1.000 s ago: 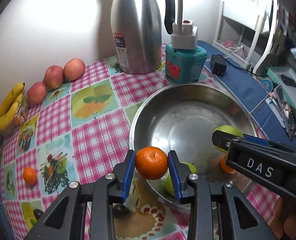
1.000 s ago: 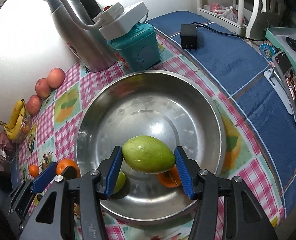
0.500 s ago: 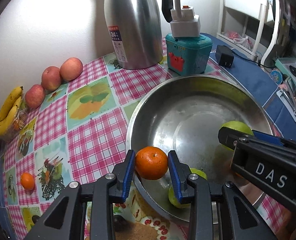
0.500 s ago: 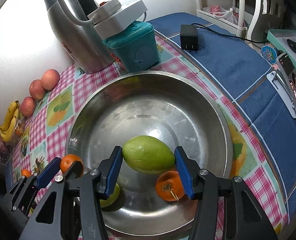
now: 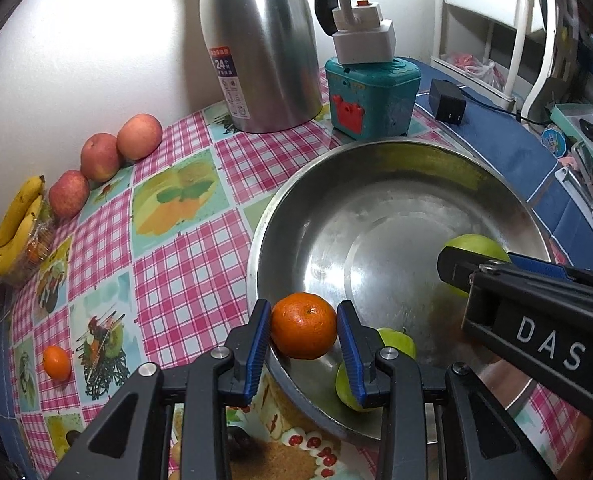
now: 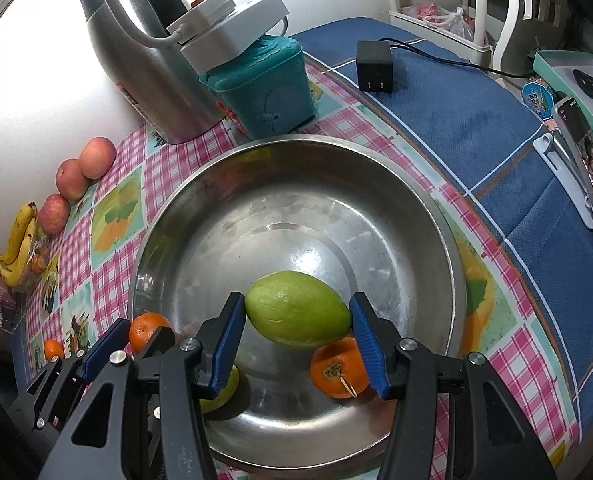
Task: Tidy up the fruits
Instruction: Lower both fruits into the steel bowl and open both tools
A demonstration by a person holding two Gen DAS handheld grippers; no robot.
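Note:
My left gripper (image 5: 303, 326) is shut on an orange tangerine (image 5: 303, 325) and holds it over the near-left rim of a big steel bowl (image 5: 408, 152). My right gripper (image 6: 297, 314) is shut on a large green mango (image 6: 297, 310) and holds it above the bowl (image 6: 452, 256) floor. In the bowl lie a small green fruit (image 5: 396, 342) and an orange fruit with a stem (image 6: 338, 368). The left gripper with its tangerine (image 6: 148, 330) also shows in the right wrist view.
Three apples (image 5: 100, 156), bananas (image 5: 14, 224) and a loose tangerine (image 5: 56, 362) lie on the checked cloth at left. A steel kettle (image 5: 260, 40), a teal box (image 5: 370, 96) and a black charger (image 5: 446, 102) stand behind the bowl.
Both grippers have moved forward over the bowl with their fruit still held. The right gripper rose, so the orange fruit under the mango shows more.

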